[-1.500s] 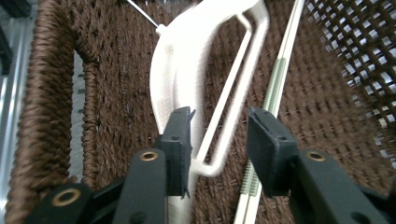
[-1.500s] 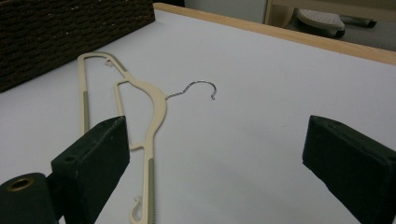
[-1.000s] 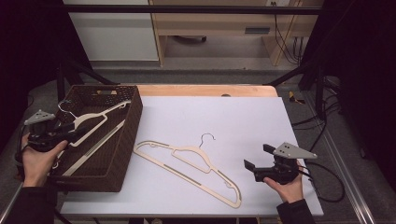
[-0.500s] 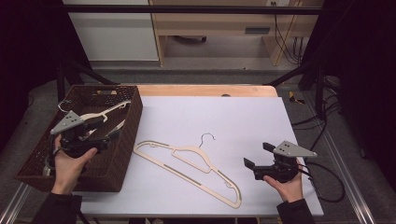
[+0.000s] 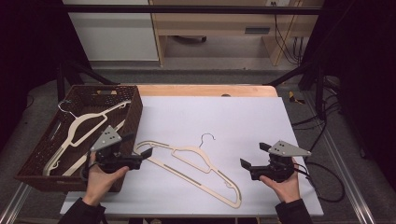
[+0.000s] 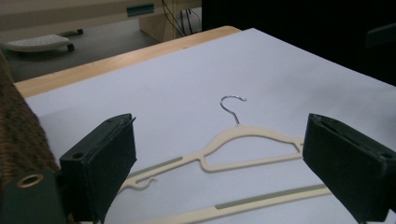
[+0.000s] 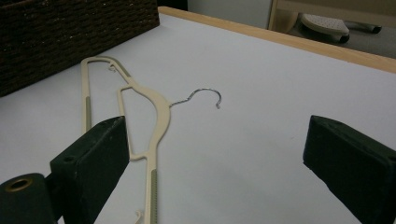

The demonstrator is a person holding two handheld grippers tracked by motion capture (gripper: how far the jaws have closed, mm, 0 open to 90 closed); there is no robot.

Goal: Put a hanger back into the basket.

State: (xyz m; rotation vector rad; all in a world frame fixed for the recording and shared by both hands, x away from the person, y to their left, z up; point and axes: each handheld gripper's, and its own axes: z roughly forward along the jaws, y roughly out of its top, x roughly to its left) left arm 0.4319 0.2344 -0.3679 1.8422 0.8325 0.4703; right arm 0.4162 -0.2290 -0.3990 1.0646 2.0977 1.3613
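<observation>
A cream hanger [image 5: 189, 150] with a metal hook [image 5: 208, 137] lies flat and slantwise on the white table sheet [image 5: 215, 112]. My left gripper [image 5: 137, 145] hovers at the basket's front right corner. Its jaws stand wide open, just short of the hanger's left end. In the left gripper view the hanger [image 6: 252, 133] lies ahead between the open jaws of that gripper [image 6: 219, 125]. My right gripper [image 5: 254, 155] rests open near the front right of the table, apart from the hanger's right end. The right gripper view has the hanger [image 7: 159, 108] ahead and to the left of the open gripper [image 7: 217, 126].
A dark wicker basket [image 5: 135, 108] stands at the table's left edge and holds two more cream hangers [image 5: 84, 123]. A wooden strip [image 5: 201, 90] runs along the table's far edge. Cables [image 5: 327, 179] trail off at the right.
My left gripper has swung right, from the basket's left side across it to its front right corner near the hanger's end. The right gripper and the hanger have stayed put.
</observation>
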